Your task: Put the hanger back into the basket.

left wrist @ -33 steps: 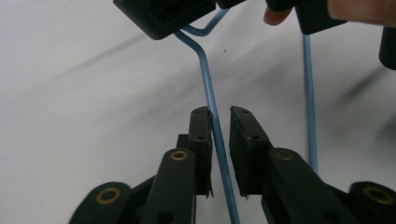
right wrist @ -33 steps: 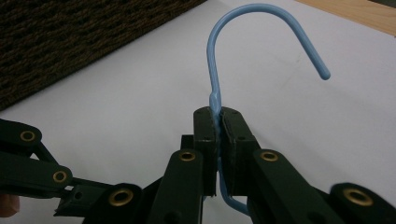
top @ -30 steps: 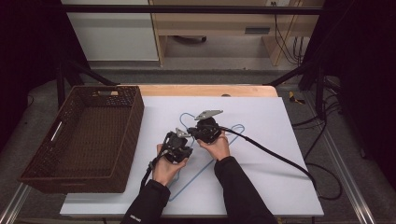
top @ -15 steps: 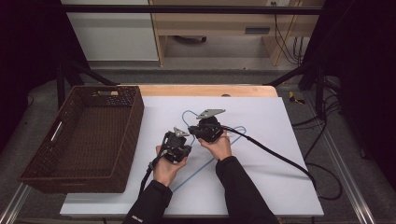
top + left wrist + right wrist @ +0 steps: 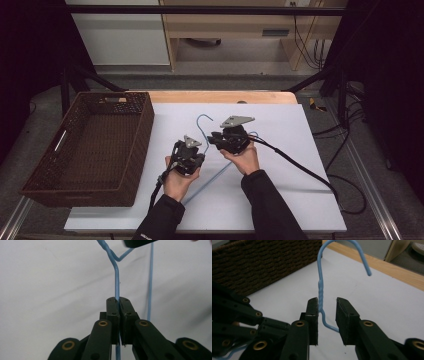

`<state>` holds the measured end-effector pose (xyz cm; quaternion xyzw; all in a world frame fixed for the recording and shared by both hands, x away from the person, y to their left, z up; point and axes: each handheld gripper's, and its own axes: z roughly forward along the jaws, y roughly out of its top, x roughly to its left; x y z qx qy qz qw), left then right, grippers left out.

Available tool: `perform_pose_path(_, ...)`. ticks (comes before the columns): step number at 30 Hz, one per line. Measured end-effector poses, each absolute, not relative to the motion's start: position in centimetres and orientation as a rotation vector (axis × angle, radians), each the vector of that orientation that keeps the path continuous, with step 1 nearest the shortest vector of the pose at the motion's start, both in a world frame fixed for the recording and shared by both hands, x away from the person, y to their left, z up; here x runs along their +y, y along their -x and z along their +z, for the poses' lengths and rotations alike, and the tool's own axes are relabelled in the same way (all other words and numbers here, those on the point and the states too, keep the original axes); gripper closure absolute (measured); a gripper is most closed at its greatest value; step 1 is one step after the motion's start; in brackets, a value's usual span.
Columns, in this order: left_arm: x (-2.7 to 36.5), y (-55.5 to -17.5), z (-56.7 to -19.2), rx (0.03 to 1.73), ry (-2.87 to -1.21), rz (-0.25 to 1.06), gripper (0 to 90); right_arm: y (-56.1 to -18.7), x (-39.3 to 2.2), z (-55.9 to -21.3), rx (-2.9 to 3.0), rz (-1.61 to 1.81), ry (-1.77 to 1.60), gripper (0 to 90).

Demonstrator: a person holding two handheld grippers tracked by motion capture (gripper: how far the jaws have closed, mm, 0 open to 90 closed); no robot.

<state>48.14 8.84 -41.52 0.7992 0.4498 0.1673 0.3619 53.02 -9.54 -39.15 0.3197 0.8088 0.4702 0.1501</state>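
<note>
The white table [image 5: 280, 200] stood before a pale wooden bench, with an empty brown wicker basket [image 5: 90, 145] on its left side. A blue wire hanger [image 5: 204, 120] lay near the middle of the table, its hook pointing away from the person and toward the far edge. Against the pictures from half a second and a second earlier, almost nothing had shifted: both hands sat in the same places. The left gripper [image 5: 117, 306] was clamped tight on one sloping arm of the hanger. The right gripper [image 5: 327, 312] stood with its jaws apart around the twisted neck, one pad touching the wire, the other clear. This looked like a pause before that second grip closed, after which the hanger could probably be lifted
</note>
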Motion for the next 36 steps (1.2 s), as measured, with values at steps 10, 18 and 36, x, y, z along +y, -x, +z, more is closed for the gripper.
perform_pose_path(10,9.5,-47.5,-39.4,1.125,-2.025,0.470,87.5,-49.1,-15.7,-37.6,2.227,1.383,-0.952,53.2)
perform_pose_path(18,10.4,-46.8,-37.5,1.091,-2.016,0.510,87.4,-45.6,-21.2,-38.5,2.130,1.425,-1.033,30.7)
perform_pose_path(36,14.8,-45.1,-33.2,1.054,-1.952,0.568,87.4,-42.5,-25.6,-40.2,2.081,1.428,-1.076,3.8)
